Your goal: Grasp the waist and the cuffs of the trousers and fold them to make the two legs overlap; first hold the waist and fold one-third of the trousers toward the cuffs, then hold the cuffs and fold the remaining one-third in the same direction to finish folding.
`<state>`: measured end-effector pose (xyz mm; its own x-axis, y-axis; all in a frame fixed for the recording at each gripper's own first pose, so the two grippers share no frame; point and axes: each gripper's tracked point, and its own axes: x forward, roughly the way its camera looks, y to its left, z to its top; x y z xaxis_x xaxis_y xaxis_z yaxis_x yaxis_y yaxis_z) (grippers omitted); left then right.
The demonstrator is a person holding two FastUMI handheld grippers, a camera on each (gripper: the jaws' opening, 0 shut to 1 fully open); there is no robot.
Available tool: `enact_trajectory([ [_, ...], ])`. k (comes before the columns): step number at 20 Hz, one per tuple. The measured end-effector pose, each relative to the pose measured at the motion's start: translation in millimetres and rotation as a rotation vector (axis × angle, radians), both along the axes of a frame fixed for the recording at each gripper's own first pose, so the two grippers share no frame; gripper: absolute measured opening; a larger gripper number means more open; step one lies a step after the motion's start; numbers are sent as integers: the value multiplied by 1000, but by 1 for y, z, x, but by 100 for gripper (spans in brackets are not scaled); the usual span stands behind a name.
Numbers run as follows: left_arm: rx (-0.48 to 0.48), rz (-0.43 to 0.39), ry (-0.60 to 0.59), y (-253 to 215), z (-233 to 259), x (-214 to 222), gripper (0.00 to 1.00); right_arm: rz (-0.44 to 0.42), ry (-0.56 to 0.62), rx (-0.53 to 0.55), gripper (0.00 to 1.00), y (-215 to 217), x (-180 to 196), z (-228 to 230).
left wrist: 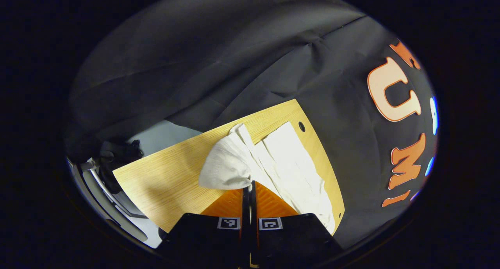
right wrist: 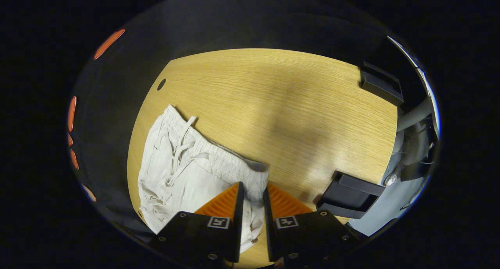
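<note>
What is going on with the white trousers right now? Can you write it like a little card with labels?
thing: white trousers, lying partly flat on the wooden table
left gripper: fingers closed on a bunched, lifted bit of the trousers, probably a cuff end
right gripper: fingers either side of the gathered waistband; a narrow gap shows between them
drawstring: loose on the fabric near the waist
fold so far: legs not yet neatly overlapped

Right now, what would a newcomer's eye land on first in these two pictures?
The pale trousers on the wooden table, with the drawstring waist toward the right gripper, whose fingers straddle the waistband. In the left gripper view, the left gripper pinches a lifted cuff above the table.
</note>
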<state>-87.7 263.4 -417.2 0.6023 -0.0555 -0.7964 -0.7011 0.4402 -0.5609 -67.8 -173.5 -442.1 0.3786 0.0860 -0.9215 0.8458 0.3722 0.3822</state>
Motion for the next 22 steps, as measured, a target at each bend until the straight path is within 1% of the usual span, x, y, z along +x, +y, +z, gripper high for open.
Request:
enact_trajectory([
  [1, -3, 3, -4, 0, 3, 1, 4, -23, -13, 7, 16, -1, 1, 3],
  [5, 1, 7, -9, 4, 12, 6, 4, -32, -66, 23, 7, -7, 7, 25],
  [8, 19, -14, -14, 6, 21, 19, 4, -17, -118, 25, 7, -10, 24, 49],
  [11, 60, -58, -18, 6, 31, 34, 4, 9, -150, 20, 7, -14, 41, 68],
  [12, 74, -70, -22, 6, 35, 38, 6, 14, -160, 21, 7, -15, 46, 74],
  [16, 115, -96, -27, 9, 48, 60, 4, 34, -187, 48, 7, -16, 65, 88],
  [19, 170, -151, -18, 8, 54, 73, 4, 74, -195, 55, 7, -16, 74, 94],
  [22, 201, -206, -29, 7, 66, 89, 4, 67, -222, 69, 7, -20, 92, 102],
])
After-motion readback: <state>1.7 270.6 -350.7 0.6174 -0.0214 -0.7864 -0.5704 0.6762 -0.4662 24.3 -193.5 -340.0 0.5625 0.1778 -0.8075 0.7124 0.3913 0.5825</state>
